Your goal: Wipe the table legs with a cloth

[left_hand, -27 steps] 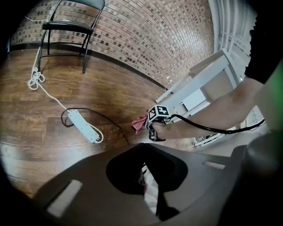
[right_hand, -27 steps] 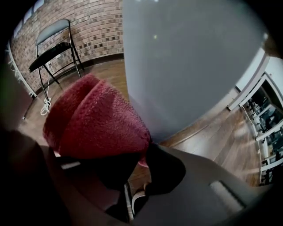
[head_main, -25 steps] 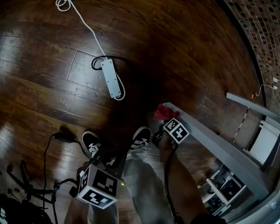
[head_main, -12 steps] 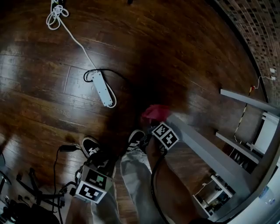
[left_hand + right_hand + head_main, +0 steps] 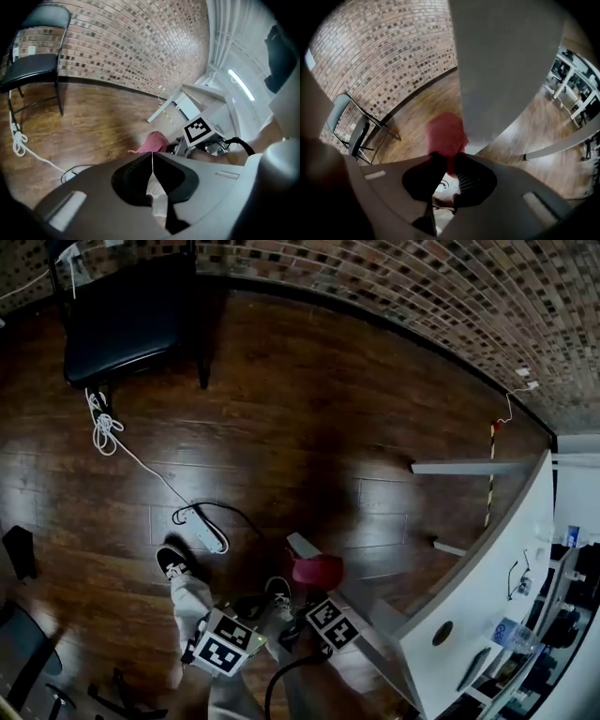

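Cloth, red, soft fabric, bunched (image 5: 446,133). Location: pressed against the left edge of the grey, flat-sided metal table leg (image 5: 506,70), near the leg's lower end and well below the white table top (image 5: 487,559).

Holder: right gripper (image 5: 449,161), jaws clamped on a fold of the cloth and pointing steeply down along the leg.

Second tool: left gripper (image 5: 152,164), jaws pressed together with nothing between them. It is held clear of the leg above the dark wooden plank floor (image 5: 281,427) and takes no part in the wiping.

Progress, as judged: wiping is under way on this one leg, with the cloth in contact low down. The stretch between the cloth and the table top looks not yet covered. Whether the lower part is clean cannot be told, as the surface shows no marks either way.

Outstanding: the further grey table supports (image 5: 464,467) at the far side stand well apart from the cloth, so most of the task appears left to do.
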